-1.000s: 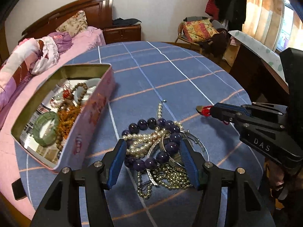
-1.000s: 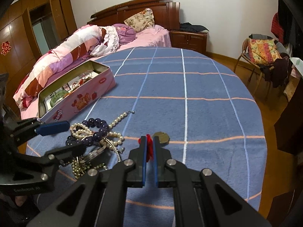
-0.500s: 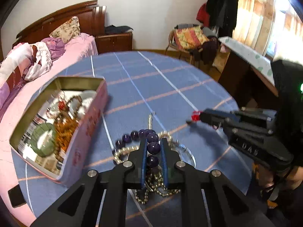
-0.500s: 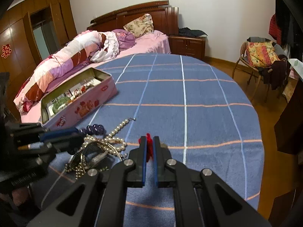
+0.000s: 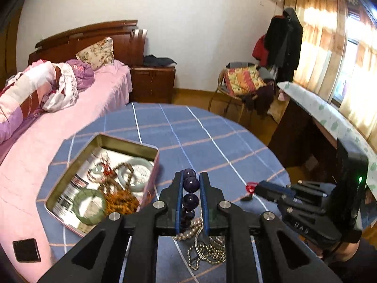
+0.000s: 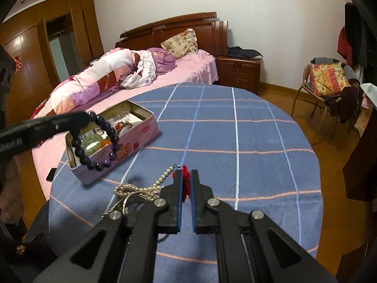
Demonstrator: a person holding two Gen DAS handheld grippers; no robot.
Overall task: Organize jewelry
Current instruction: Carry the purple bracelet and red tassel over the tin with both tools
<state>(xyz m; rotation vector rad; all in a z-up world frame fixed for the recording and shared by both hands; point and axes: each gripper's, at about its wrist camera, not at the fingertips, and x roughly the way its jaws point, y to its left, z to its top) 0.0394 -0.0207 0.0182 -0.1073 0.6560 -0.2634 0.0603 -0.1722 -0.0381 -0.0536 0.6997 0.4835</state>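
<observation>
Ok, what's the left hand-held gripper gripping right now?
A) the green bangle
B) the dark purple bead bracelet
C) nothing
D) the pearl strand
B: the left hand-held gripper is shut on the dark purple bead bracelet, which hangs as a loop in front of the pink tin.

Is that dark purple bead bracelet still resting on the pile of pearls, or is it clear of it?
Apart. In the right wrist view the purple bracelet dangles from the left gripper, with open air between it and the pearl strand on the tablecloth.
</observation>
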